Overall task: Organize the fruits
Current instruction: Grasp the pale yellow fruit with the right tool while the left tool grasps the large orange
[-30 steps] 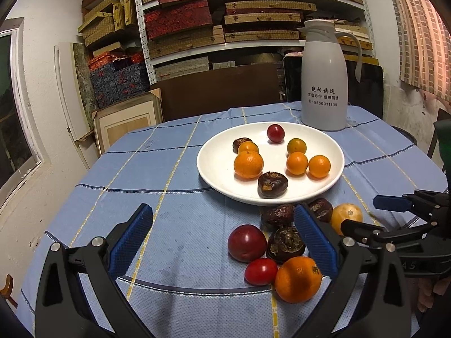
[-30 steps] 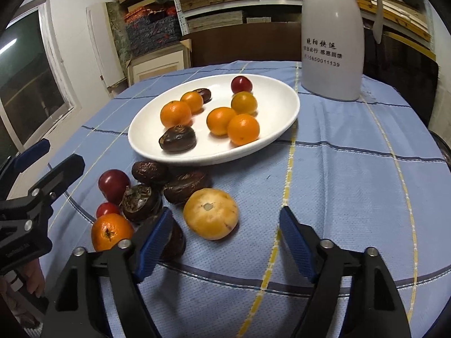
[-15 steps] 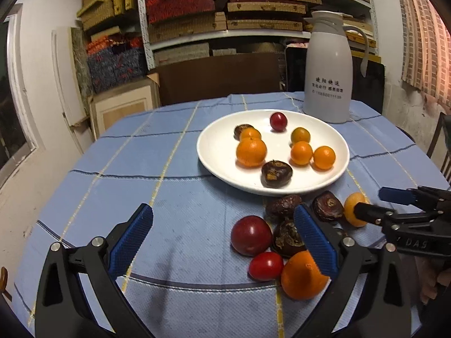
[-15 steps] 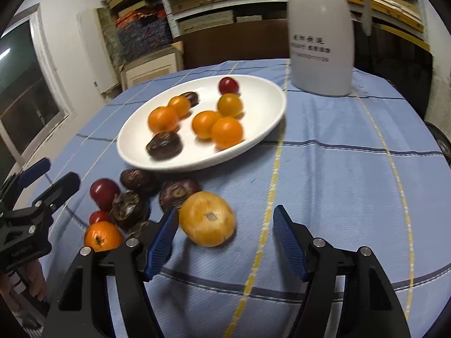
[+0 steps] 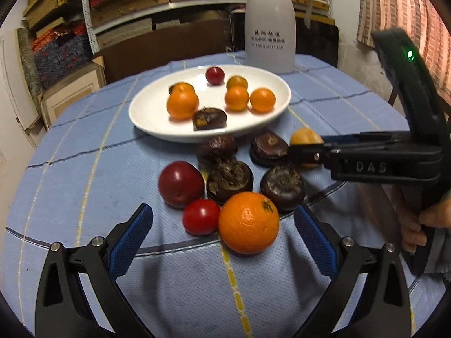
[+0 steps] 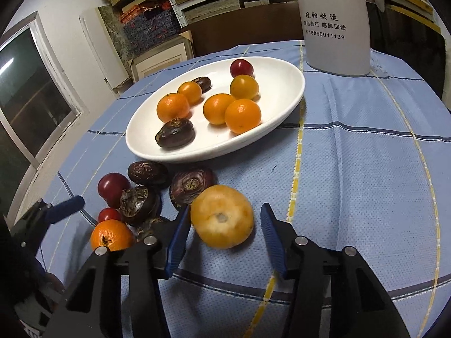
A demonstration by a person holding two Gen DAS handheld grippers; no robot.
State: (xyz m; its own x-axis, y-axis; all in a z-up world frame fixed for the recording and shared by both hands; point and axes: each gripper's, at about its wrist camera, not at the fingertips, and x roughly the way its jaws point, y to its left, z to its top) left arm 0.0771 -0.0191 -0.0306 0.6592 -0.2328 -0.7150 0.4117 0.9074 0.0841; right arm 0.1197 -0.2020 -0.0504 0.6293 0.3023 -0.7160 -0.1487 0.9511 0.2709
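Observation:
A white plate [image 5: 146, 118] [image 6: 284, 84] holds several small oranges, a red fruit and dark brown fruits. In front of it, loose on the blue cloth, lie dark brown fruits [image 5: 229, 180], a dark red plum [image 5: 180, 187], a cherry tomato [image 5: 200, 216] and an orange [image 5: 248, 222]. My left gripper [image 5: 222, 225] is open, with the orange and tomato between its fingertips, untouched. My right gripper [image 6: 224, 211] has its jaws closing around a pale orange fruit [image 6: 222, 215] [image 5: 305, 138]; a thin gap still shows at the right pad [image 6: 272, 233].
A white thermos jug [image 5: 269, 25] [image 6: 335, 22] stands behind the plate. Shelves stacked with boxes line the back wall. A person's hand [image 5: 420, 225] grips the right tool's handle. The round table's edge curves close at the front and sides.
The left gripper sank and tipped down toward the loose fruit, which now looks larger. The right gripper's jaws narrowed around the pale orange fruit.

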